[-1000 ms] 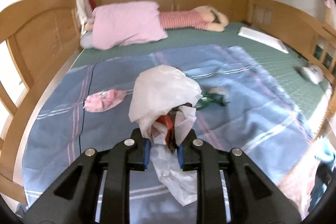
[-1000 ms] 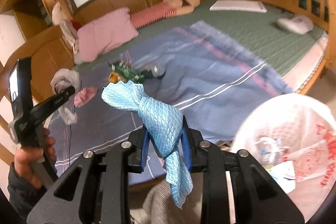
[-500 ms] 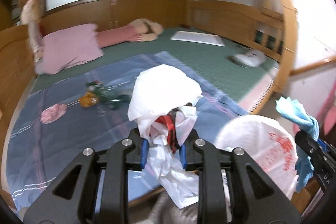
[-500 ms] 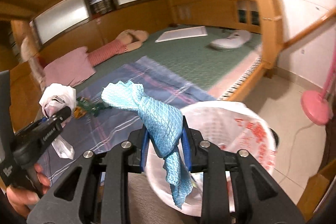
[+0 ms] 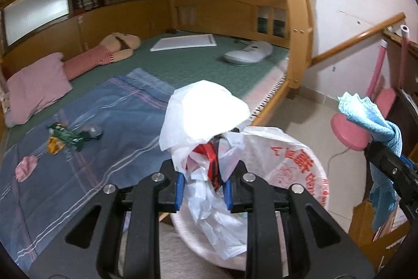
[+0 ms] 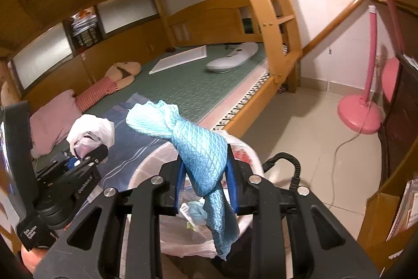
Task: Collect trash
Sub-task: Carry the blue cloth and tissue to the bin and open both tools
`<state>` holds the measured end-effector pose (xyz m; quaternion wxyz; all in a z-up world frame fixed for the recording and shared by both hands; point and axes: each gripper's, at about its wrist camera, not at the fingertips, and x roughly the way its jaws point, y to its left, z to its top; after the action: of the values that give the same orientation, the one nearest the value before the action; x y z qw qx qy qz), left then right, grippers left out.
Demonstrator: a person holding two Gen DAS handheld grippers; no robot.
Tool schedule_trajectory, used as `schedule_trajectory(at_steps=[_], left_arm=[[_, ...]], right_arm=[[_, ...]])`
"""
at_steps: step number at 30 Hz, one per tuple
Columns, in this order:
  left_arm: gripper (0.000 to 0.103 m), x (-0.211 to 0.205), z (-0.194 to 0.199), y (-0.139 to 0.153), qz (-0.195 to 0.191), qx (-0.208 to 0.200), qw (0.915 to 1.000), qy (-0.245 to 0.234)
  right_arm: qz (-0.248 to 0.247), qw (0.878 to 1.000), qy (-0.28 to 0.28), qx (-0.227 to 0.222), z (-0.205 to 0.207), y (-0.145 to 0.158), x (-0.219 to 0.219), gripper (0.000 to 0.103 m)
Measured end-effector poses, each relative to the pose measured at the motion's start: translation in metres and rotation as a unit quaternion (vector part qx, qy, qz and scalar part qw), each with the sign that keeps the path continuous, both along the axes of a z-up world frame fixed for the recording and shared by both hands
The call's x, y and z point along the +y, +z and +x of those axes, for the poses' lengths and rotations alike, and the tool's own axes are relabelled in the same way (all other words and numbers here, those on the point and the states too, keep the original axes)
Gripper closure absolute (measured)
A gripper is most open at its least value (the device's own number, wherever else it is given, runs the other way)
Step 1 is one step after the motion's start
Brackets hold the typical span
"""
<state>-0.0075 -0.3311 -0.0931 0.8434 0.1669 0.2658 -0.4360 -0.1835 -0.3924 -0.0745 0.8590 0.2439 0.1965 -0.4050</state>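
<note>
On the blanket (image 5: 86, 148), wrappers (image 5: 65, 139) show from the left only.

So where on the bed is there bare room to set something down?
Free: the green mattress between the white board and the blue blanket, and the blanket's near half. Crowded: the wrappers and pink scrap at the blanket's left.

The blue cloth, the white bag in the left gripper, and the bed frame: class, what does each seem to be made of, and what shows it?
Blue cloth: probably woven or microfibre fabric, matte, with a diamond weave and limp folds.
White bag: thin plastic film, slightly glossy, crinkled and translucent.
Bed frame: wood, seemingly varnished, warm honey colour with a smooth sheen.
</note>
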Motion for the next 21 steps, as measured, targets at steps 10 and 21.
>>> schedule_trajectory(at_steps=[10, 21], left_arm=[[0.056, -0.042, -0.011, -0.020, 0.030, -0.008, 0.9992, -0.026], [0.009, -0.052, -0.009, -0.023, 0.034, -0.004, 0.9992, -0.021]], right_arm=[[0.009, 1.000, -0.024, -0.008, -0.020, -0.005, -0.014, 0.075], [0.014, 0.999, -0.029, -0.004, -0.016, -0.007, -0.015, 0.075]])
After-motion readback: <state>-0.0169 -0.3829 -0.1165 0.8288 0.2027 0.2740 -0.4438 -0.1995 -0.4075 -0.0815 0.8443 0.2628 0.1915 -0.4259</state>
